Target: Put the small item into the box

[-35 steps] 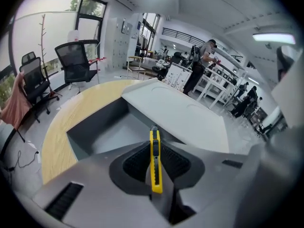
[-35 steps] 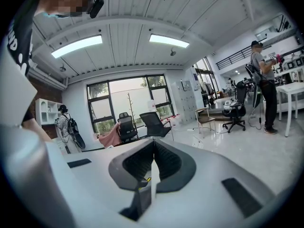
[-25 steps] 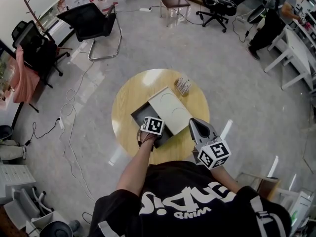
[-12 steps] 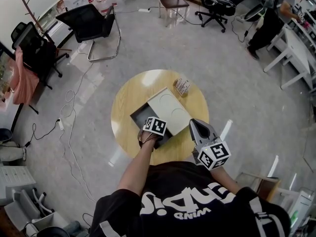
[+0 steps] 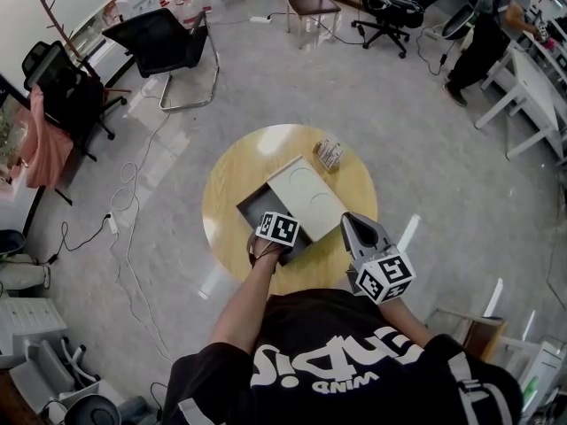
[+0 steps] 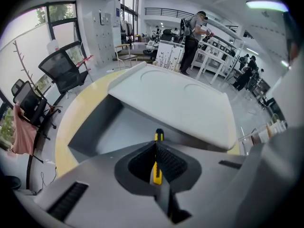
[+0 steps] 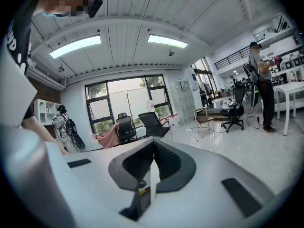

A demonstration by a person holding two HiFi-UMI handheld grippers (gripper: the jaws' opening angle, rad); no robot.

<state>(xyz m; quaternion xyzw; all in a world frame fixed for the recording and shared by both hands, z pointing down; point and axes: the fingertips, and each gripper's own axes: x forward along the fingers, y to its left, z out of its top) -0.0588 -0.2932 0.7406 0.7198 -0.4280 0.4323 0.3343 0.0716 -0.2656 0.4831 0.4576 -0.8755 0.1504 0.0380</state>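
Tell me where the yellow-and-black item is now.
Left gripper view, centre: the yellow-and-black item is clamped in the left gripper, over the open grey box beside the white lid.

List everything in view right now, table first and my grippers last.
Table: one, light wood, round, mid-floor.
Box: one, dark grey, open, on the table.
Lid: one, off-white, askew over the box's far part.
Small item: one, yellow and black, thin, in the left jaws at the box's open side.
Small pack: one, striped, table's far edge.
Black chair: one of several chairs, far left.
Bystander: one, dark clothes, far right.
Left gripper: grey, jaws shut on the small item.
Right gripper: grey, jaws together, empty, raised at the table's near right.
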